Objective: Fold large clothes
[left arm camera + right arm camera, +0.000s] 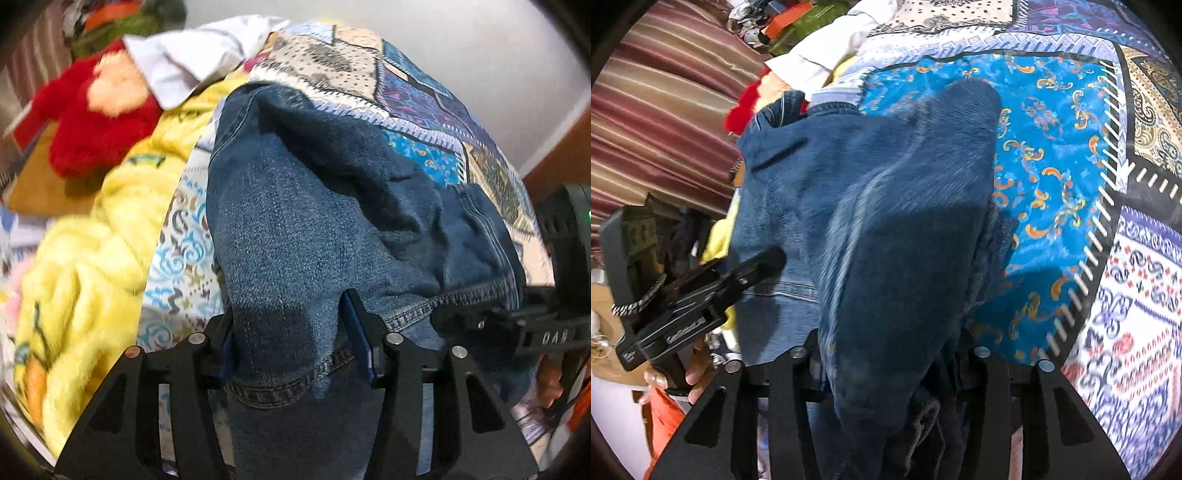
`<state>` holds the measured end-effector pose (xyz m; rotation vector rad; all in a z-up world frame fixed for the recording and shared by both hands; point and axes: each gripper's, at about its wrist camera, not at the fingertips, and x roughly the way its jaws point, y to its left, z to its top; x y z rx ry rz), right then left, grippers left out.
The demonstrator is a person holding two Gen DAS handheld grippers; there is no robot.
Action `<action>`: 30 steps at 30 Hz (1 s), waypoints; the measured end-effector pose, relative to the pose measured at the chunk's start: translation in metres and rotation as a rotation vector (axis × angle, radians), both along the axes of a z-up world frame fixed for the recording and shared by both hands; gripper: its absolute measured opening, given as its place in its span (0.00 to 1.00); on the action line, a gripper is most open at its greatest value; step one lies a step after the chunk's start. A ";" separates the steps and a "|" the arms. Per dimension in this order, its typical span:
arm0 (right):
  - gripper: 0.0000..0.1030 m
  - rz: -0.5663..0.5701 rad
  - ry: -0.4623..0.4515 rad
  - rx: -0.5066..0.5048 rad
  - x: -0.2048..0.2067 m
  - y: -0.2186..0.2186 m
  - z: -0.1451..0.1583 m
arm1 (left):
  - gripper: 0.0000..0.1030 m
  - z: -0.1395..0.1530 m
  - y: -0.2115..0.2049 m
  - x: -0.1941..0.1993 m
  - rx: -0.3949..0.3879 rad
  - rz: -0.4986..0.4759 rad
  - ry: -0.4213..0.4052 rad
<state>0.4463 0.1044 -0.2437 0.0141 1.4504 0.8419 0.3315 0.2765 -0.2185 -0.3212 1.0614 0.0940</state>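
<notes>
Denim jeans (295,229) hang clamped in both the left tool (291,354) and right tool (886,365), lifted over the patchwork bedspread (1052,147) so they can be folded

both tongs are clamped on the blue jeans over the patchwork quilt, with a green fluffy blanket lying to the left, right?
Not quite: the fluffy blanket is yellow, not green, as the left wrist view shows. The rest holds: the left tongs and right tongs are both clamped on the blue jeans over the patchwork quilt.

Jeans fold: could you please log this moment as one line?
left gripper: shut on jeans | right gripper: shut on jeans | surface: patterned bedspread
</notes>
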 end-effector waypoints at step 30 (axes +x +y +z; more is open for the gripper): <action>0.85 -0.020 -0.476 -0.010 0.010 -0.008 0.050 | 0.79 0.004 0.024 0.083 0.213 0.126 0.003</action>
